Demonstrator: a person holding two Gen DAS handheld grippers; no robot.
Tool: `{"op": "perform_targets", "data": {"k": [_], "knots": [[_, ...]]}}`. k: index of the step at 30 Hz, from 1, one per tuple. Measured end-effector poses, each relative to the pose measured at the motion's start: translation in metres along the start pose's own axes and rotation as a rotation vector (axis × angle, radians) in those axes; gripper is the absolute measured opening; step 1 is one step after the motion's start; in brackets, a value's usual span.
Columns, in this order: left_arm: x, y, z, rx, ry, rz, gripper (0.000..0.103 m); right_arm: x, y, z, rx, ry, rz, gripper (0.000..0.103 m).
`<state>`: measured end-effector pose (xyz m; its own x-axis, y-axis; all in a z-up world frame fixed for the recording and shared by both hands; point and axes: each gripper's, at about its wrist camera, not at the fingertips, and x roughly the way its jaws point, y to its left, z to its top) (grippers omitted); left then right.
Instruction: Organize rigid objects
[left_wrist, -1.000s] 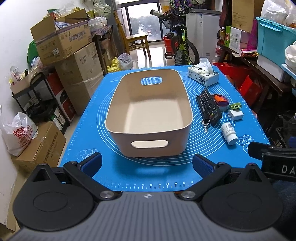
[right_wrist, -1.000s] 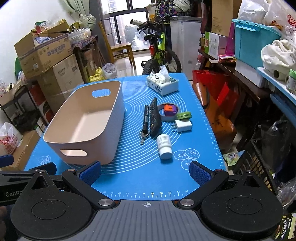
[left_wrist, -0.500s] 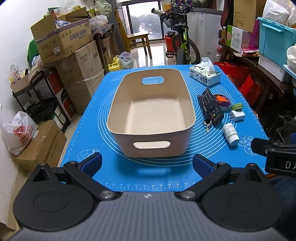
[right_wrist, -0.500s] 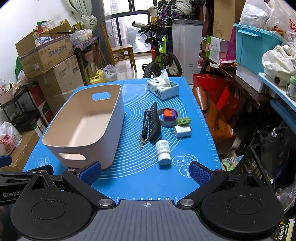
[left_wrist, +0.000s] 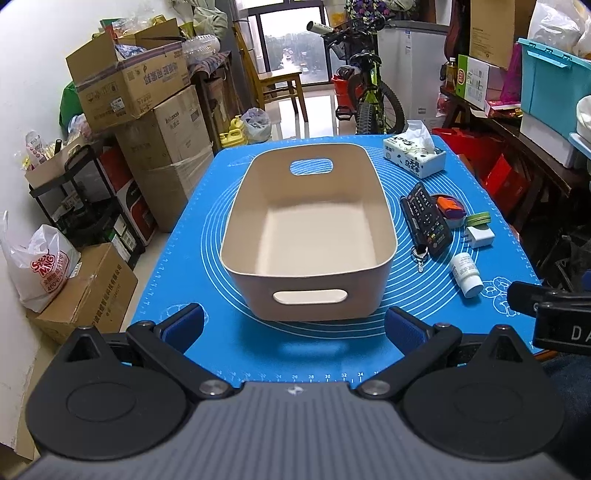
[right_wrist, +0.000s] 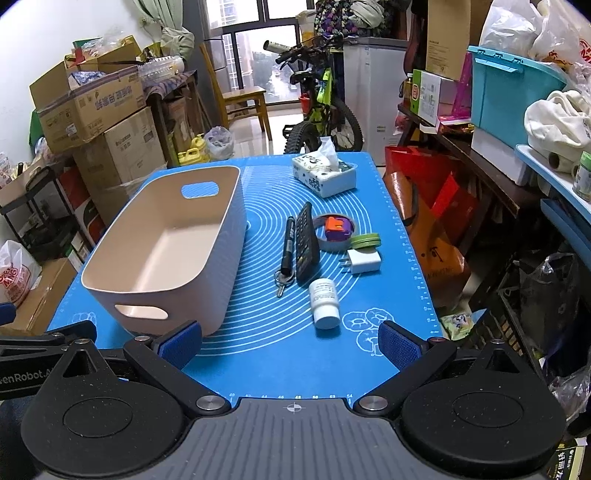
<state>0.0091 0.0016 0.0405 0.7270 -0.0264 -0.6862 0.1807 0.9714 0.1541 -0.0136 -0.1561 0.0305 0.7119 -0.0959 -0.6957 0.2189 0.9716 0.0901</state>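
Hovering at the near edge of the blue mat (left_wrist: 192, 258), the left gripper (left_wrist: 293, 326) has its blue-padded fingers (left_wrist: 183, 325) spread wide with nothing between them, pointed straight at the beige bin (left_wrist: 308, 273), which sits empty on the mat's left half with a handle slot facing us. Moving right, the small items line up just beside the bin's right wall: a black marker (right_wrist: 287, 243) lying lengthwise, a key (right_wrist: 282, 280) touching its near tip, then the black remote (right_wrist: 306, 243) alongside. Next over, a tape roll (right_wrist: 334, 230) rings an orange-and-purple object, a green lid (right_wrist: 365, 240) sits just right of it, and a white charger plug (right_wrist: 364, 260) lies in front of the pair. Nearest of all is the white pill bottle (right_wrist: 324, 302), on its side. Far back stands a tissue box (right_wrist: 324, 177). On the right, the right gripper (right_wrist: 291, 341) hangs over the mat's near edge, fingers (right_wrist: 399, 345) equally wide apart and empty, the bottle just ahead of them. Cardboard boxes (left_wrist: 129, 88) and a bicycle (right_wrist: 321, 107) crowd the room behind.
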Motion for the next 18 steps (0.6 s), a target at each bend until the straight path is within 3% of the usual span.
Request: {"op": "perform_targets", "data": {"k": [18], "knots": [[0.007,0.012,0.023,0.004,-0.03,-0.011,0.102,0.002,-0.003,0.016,-0.014,-0.023,-0.014,0.1]]}}
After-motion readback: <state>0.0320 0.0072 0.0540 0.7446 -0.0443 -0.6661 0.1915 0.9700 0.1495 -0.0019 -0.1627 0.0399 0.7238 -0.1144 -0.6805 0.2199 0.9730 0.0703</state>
